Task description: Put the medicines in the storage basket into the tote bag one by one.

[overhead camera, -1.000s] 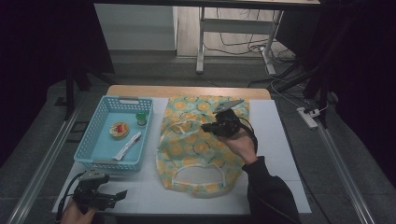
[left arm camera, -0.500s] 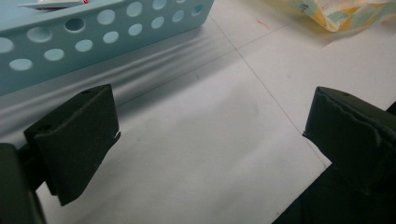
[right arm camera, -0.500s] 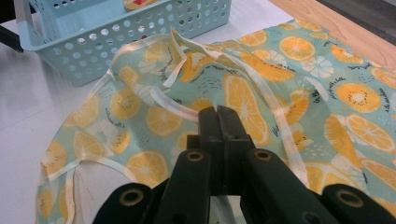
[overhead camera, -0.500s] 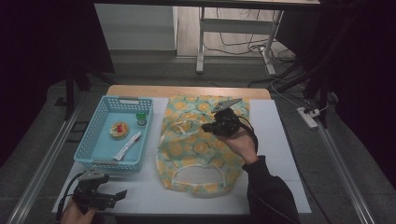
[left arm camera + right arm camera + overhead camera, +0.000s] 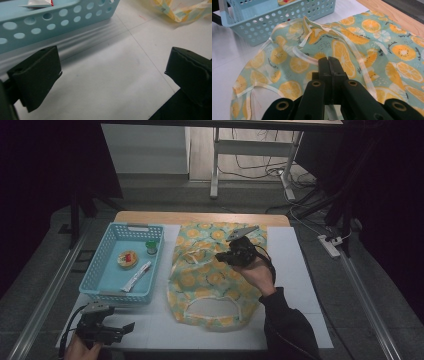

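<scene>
- Midway, seemingly: right gripper (image 5: pixel 231 258) hovers over the spread orange-print apron (image 5: pixel 215 285), jaws closed on a strap or empty, unclear
- Left gripper (image 5: pixel 125 327) waits open beside the basket (image 5: pixel 100 287); folding looks unstarted

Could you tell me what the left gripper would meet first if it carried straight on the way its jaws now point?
Probably bare white table first. The left gripper is open and aimed between the blue basket and the fruit-print cloth; depth beyond is unclear.
</scene>
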A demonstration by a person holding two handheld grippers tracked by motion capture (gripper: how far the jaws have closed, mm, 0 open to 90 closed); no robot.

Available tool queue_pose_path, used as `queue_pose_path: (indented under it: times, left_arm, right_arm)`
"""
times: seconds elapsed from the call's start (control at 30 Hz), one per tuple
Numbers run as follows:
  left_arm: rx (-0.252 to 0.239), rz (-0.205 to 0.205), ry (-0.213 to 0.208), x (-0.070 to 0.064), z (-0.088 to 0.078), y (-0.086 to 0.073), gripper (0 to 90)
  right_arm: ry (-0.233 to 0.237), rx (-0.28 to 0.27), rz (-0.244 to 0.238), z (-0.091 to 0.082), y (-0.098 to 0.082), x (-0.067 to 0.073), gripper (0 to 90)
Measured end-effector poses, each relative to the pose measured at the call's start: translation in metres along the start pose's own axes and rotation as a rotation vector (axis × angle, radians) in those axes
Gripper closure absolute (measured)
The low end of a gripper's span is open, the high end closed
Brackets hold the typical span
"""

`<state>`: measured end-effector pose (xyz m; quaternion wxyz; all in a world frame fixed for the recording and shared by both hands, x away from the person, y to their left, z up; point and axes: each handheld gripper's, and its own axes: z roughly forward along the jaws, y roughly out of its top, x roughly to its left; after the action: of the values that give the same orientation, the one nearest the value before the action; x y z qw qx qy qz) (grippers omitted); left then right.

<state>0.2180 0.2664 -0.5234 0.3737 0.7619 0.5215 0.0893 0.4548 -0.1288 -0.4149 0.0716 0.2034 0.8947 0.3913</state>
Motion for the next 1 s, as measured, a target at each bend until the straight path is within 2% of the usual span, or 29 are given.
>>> queue_pose_path:
  times: [0.13, 0.23, 0.4, 0.67, 0.83, 1.0]
  left_arm:
    - [-0.014, -0.002, 0.015, 0.001, -0.004, 0.000, 0.0]
    - [-0.038, 0.003, 0.003, 0.000, -0.008, 0.002, 0.0]
    - [-0.045, 0.027, -0.016, -0.002, -0.011, 0.004, 0.4]
    - [-0.067, 0.029, -0.046, -0.001, -0.017, 0.010, 0.1]
    - [-0.077, 0.035, -0.026, -0.001, -0.025, 0.017, 0.0]
    - [-0.091, 0.035, -0.028, 0.000, -0.032, 0.022, 0.0]
  right_arm:
    - [0.000, 0.007, 0.003, 0.002, -0.001, -0.001, 90.0]
    - [-0.002, 0.007, 0.003, 0.002, -0.001, -0.001, 90.0]
    - [-0.004, 0.000, 0.003, 0.002, -0.002, 0.000, 90.0]
    - [-0.002, 0.002, 0.002, 0.003, -0.002, -0.001, 90.0]
    - [-0.002, 0.008, -0.001, 0.004, -0.003, -0.002, 90.0]
    - [-0.001, 0.007, 0.000, 0.004, -0.003, -0.002, 90.0]
